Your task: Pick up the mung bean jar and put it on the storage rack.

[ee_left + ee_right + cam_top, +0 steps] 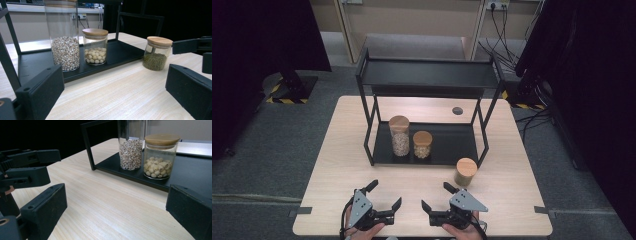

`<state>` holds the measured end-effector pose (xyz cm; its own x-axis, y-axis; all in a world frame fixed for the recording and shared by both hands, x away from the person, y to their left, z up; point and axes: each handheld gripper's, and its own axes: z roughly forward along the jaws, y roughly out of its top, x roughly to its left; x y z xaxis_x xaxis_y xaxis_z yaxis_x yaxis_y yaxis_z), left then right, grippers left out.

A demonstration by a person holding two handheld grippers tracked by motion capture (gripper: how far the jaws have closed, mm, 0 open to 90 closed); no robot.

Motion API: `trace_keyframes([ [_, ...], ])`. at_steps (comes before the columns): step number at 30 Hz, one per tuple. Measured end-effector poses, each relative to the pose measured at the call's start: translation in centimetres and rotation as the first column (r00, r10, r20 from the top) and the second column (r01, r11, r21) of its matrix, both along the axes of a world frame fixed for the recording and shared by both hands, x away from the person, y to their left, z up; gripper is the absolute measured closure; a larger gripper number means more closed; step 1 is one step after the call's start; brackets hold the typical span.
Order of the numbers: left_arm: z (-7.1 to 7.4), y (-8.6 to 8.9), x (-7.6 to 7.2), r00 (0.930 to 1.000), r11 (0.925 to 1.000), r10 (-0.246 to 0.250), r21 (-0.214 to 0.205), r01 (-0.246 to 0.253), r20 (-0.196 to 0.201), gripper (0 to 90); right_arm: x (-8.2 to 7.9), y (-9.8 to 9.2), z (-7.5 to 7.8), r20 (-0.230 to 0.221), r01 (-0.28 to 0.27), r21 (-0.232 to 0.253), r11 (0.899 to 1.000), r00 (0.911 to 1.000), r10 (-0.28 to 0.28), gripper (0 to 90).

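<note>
Three glass jars with wooden lids are in view. A tall jar of pale grains (399, 136) (65, 52) (130, 152) and a short jar of cream beans (422, 144) (95, 47) (160, 157) stand side by side on the lower shelf of a black rack (452, 142). A short jar of green beans (465, 171) (157, 53) stands on the table just in front of the rack's right leg. My left gripper (385, 193) (113, 95) and right gripper (435, 195) (115, 212) hover near the table's front edge. Both are open and empty, angled toward each other.
The rack's upper shelf (427, 75) is bare. The wooden table (347, 150) has a round cable hole (457, 110) at the back. Dark curtains and a stand base (292, 90) flank the table, and cables (502, 35) lie at the far right.
</note>
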<state>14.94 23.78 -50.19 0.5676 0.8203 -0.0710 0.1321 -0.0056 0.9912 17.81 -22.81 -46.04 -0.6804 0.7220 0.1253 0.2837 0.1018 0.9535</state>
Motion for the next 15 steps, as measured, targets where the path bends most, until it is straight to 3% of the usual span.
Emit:
trace_keyframes([
  [15, 0.0, -0.1, 0.0, 1.0, 1.0, 0.0, 0.0, 0.0, -0.001, 1.5, -1.1, -1.7, -0.2, -0.004, 0.026, 0.019, 0.999, 0.9996, -0.026, 3.7],
])
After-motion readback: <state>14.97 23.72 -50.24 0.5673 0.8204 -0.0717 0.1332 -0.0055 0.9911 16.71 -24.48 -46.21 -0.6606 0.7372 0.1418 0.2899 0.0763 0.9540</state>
